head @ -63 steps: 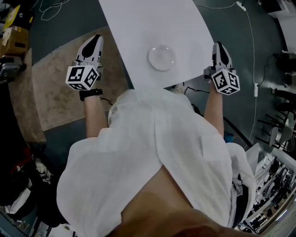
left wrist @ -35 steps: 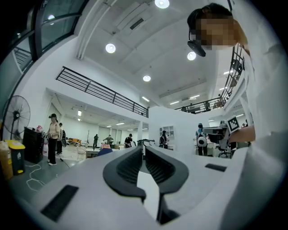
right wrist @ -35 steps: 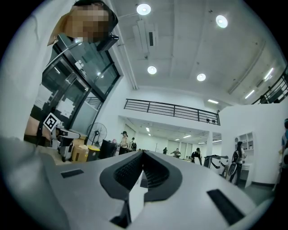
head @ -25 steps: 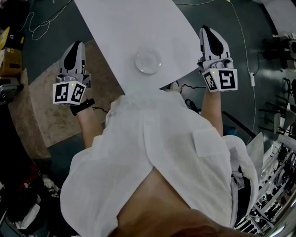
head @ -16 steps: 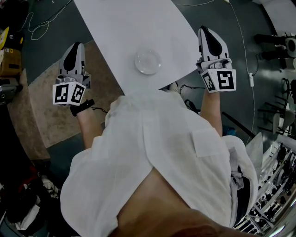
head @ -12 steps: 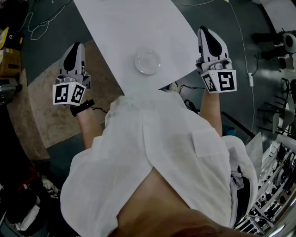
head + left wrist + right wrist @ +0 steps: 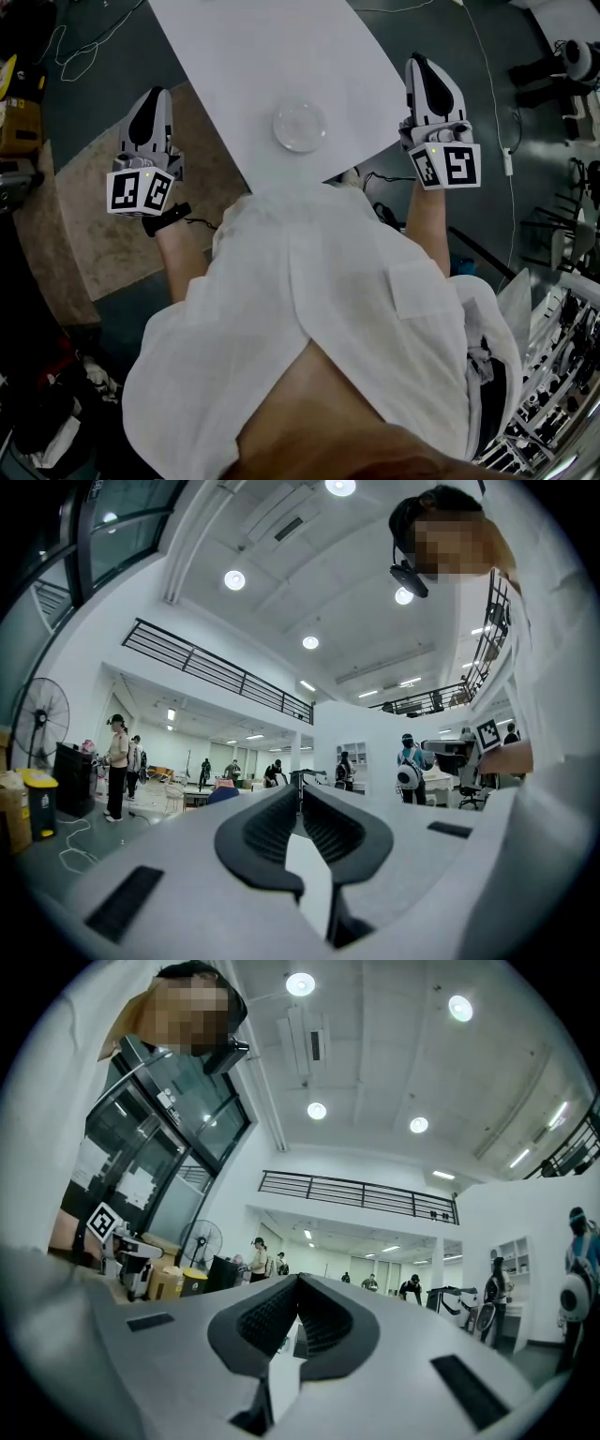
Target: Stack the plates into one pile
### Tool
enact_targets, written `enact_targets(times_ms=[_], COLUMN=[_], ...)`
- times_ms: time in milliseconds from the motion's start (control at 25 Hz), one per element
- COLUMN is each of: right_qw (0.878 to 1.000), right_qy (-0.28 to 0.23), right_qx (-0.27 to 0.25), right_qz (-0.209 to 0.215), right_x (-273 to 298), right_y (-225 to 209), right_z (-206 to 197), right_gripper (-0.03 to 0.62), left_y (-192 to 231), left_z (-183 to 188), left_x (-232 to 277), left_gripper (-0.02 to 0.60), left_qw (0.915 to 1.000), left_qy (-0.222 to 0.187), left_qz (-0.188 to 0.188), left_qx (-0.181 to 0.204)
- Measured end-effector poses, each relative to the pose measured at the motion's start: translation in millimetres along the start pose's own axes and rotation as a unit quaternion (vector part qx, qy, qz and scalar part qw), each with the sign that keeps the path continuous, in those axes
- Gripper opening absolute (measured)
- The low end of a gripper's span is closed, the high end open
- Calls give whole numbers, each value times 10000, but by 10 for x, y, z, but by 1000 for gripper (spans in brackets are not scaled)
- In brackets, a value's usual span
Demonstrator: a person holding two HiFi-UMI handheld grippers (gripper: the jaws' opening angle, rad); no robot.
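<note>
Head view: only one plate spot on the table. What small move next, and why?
Probably set the left tongs and right tongs down: both are shut and empty beside the table, and the plates show as one pile, no stray plate.

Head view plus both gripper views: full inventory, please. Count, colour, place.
table: 1, white, top centre
plates: 1 clear pile, count unclear, on table near its close edge
rug: 1, beige, floor left of table
cable: 1, white, floor right of table
fan: 1, black, far left of left gripper view
bin: 1, yellow-topped, below fan
bystanders: several, far background
shirt: 1, white, on the person
left gripper: 1, grey-black, over rug, fingers together, empty
right gripper: 1, grey-black, right of table, fingers together, empty
</note>
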State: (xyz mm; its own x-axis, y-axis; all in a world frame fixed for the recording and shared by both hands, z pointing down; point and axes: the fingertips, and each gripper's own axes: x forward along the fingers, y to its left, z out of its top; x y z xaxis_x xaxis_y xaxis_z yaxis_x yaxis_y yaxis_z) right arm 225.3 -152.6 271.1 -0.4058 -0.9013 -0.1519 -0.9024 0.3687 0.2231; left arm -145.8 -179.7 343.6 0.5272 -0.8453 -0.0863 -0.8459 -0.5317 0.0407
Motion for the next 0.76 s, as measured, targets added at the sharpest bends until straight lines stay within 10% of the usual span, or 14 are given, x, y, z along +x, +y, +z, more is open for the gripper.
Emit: enact_targets(times_ms=[760], right_qw=[9998], right_qy=[25], right_qx=[-142], right_qz=[111], right_x=[51], right_y=[78], right_z=[15], right_gripper=[26], left_y=[6], left_z=[-36], left_x=[-1], left_gripper=[31], left_qw=[10000], left_qy=[41], left_qz=[-3], left_qx=[-8])
